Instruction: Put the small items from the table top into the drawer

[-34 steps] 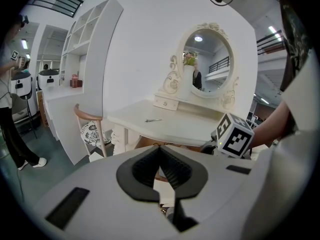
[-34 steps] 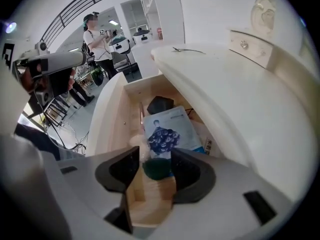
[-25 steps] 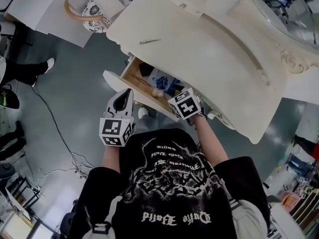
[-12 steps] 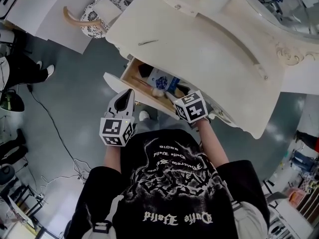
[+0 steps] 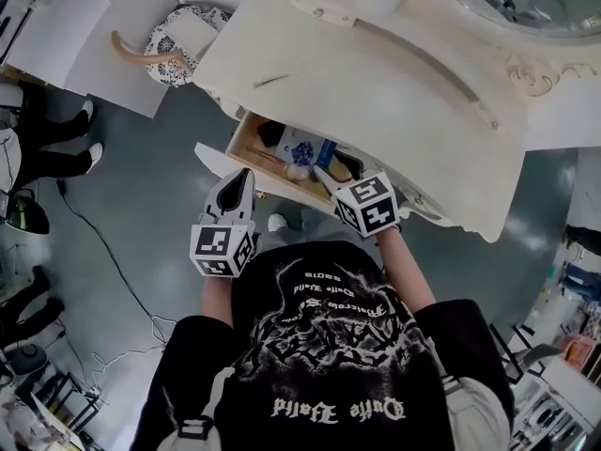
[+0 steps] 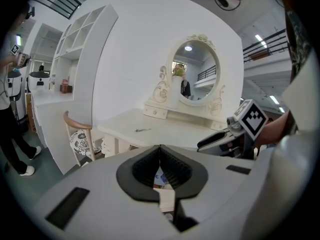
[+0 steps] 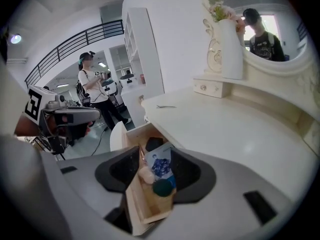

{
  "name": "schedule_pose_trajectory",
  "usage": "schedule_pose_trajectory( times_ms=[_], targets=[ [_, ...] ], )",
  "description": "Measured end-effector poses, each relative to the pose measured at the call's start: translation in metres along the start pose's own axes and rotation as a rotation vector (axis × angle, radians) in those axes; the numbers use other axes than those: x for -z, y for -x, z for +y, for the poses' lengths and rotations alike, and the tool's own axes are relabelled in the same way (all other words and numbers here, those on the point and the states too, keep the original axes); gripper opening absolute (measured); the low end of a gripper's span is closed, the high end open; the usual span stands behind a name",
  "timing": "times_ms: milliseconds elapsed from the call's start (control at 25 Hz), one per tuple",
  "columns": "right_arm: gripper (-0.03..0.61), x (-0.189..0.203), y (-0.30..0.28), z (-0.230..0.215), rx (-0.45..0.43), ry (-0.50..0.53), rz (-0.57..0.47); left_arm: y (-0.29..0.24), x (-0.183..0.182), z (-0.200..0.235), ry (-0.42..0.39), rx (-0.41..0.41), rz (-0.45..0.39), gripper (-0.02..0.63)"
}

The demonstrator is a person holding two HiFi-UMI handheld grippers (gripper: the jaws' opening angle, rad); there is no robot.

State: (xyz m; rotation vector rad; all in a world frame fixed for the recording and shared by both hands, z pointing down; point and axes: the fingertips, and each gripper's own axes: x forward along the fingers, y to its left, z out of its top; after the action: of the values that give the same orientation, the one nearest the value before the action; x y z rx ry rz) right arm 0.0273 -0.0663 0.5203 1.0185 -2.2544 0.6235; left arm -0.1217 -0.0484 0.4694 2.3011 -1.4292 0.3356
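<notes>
A cream-white carved dressing table (image 5: 376,92) with an oval mirror (image 6: 195,76) stood with its wooden drawer (image 7: 132,199) open beneath the top. The right gripper (image 7: 156,170) hung over the drawer, its jaws spread wide and empty. The left gripper (image 6: 160,148), beside it near the drawer front, had its jaws pressed together on nothing. Inside the drawer lay a blue-and-white printed packet (image 7: 161,166), a dark green round piece (image 7: 162,187) and a pale pink ball (image 7: 146,175). A thin metal pin (image 5: 270,81) lay on the table top, well apart from both grippers.
</notes>
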Motion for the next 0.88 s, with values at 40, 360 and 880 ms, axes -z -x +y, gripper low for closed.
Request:
schedule_pose_trajectory(
  times_ms=[40,360,880],
  targets=[
    [0.202,0.0,0.003,0.001,0.004,0.0,-0.011,0.001,0.0,-0.001,-0.002,0.003,0.0,0.015],
    [0.165,-0.004,0.034,0.007,0.042,-0.043,-0.137,0.004,0.0,-0.014,-0.027,0.05,-0.008,0.015],
    [0.051,0.006,0.062,0.007,0.151,-0.052,-0.222,0.007,0.001,-0.031,-0.054,0.108,-0.015,0.015]
  ],
)
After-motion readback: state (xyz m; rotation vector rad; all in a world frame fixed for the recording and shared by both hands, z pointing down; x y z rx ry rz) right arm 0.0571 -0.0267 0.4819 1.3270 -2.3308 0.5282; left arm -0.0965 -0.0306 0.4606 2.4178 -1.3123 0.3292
